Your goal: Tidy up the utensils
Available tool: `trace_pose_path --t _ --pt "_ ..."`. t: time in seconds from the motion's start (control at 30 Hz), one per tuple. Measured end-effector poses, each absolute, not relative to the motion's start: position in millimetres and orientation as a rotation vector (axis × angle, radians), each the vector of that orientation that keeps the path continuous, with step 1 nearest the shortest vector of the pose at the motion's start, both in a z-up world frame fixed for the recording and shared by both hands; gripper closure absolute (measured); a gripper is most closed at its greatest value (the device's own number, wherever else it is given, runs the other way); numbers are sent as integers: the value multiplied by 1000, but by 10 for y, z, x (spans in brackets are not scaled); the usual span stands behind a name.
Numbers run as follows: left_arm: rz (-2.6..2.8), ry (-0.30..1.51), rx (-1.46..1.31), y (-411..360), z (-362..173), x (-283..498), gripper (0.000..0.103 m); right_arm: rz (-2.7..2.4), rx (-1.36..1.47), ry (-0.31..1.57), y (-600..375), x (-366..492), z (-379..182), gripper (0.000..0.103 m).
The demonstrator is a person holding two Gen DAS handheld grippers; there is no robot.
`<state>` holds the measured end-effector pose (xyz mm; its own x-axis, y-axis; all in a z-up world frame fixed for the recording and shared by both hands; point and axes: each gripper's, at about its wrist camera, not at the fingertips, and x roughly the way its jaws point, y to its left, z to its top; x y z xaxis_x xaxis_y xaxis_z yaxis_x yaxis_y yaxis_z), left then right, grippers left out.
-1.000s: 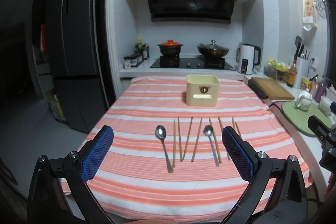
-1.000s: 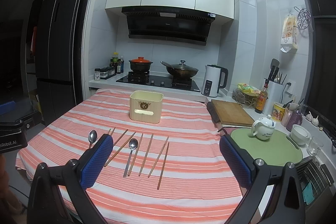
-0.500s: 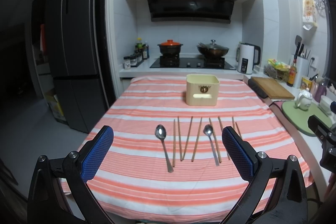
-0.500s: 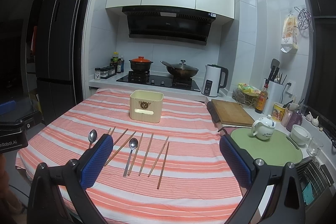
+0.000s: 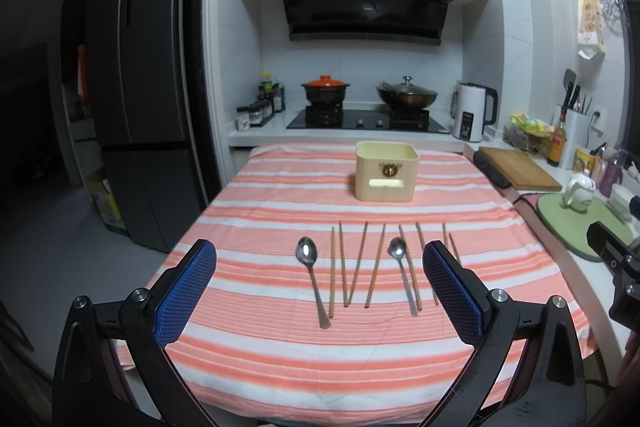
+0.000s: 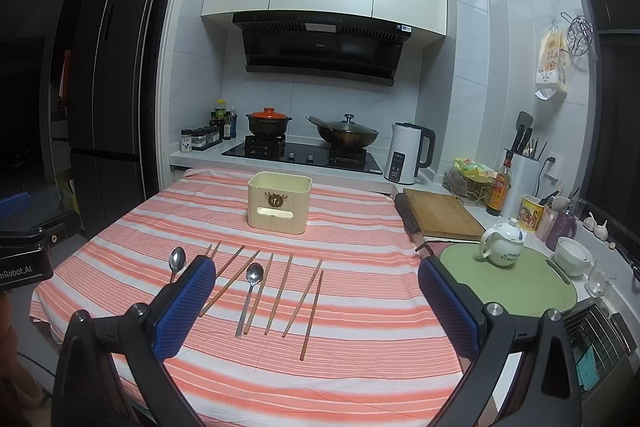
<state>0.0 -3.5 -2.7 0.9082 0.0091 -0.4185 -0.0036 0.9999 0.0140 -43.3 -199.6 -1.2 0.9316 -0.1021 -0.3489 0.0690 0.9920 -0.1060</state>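
Observation:
Two metal spoons and several wooden chopsticks lie in a row on the striped tablecloth (image 5: pixel 360 347). In the left wrist view one spoon (image 5: pixel 311 279) lies left of the chopsticks (image 5: pixel 357 269), the other spoon (image 5: pixel 403 275) among them. A cream utensil box (image 5: pixel 386 177) stands behind, empty as far as I see. My left gripper (image 5: pixel 319 293) hovers open above the table's near edge, short of the row. In the right wrist view my right gripper (image 6: pixel 316 303) is open too, with the spoon (image 6: pixel 249 293), chopsticks (image 6: pixel 311 303) and box (image 6: pixel 279 203) ahead.
A wooden cutting board (image 6: pixel 440 213), green mat (image 6: pixel 508 283) with a white teapot (image 6: pixel 501 242), bowl and glass sit on the counter to the right. Stove with pots (image 5: pixel 360 99), kettle (image 5: pixel 472 117) and a dark fridge (image 5: pixel 136 107) stand behind the table.

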Motion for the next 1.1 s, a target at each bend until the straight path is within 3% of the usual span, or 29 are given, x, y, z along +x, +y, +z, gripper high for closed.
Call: trace_pose_path --t 1.1 --pt "11 442 12 -7 -55 -6 0 -73 -94 382 -1969 -401 -53 0"
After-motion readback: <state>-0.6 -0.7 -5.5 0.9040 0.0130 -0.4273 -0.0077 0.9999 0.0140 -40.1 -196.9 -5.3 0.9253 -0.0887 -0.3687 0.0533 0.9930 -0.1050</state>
